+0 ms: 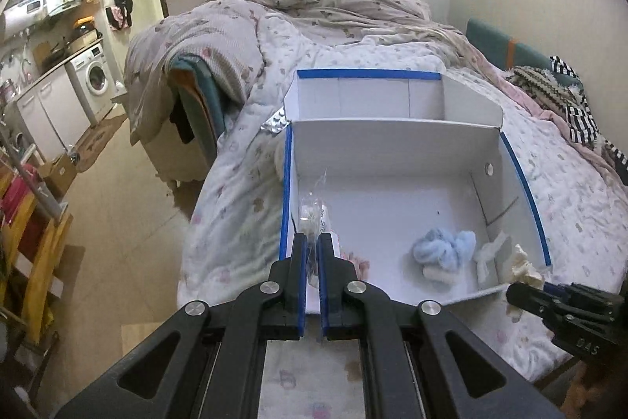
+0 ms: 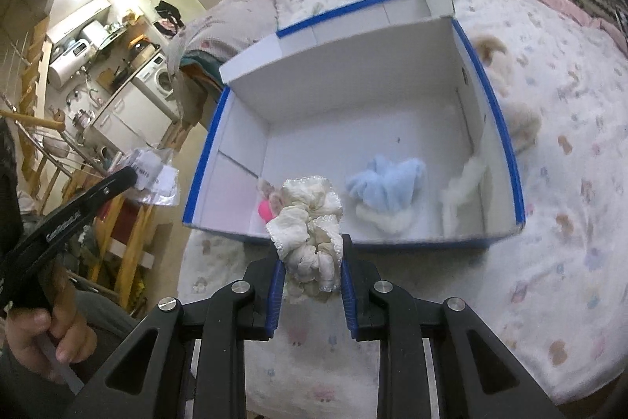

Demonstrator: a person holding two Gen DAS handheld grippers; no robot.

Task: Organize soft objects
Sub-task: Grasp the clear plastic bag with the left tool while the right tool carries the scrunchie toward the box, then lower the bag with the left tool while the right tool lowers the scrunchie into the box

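At the left of the right wrist view, the left gripper [image 2: 135, 175] has its fingers clamped on a clear plastic packet [image 2: 155, 179], held over the left rim of the white box [image 2: 243, 144] on the bed [image 2: 549, 222]. Lower centre, the right gripper [image 2: 312, 258] pinches a cream lace-edged scrunchie [image 2: 310, 218] at the box's near wall. Inside, right of centre, lie a pale blue fluffy piece [image 2: 386, 177] and white stuffing [image 2: 465, 179] by the right wall.

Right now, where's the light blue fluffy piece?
In both wrist views, the light blue fluffy piece lies on the floor of the white box, right of centre, beside white stuffing.
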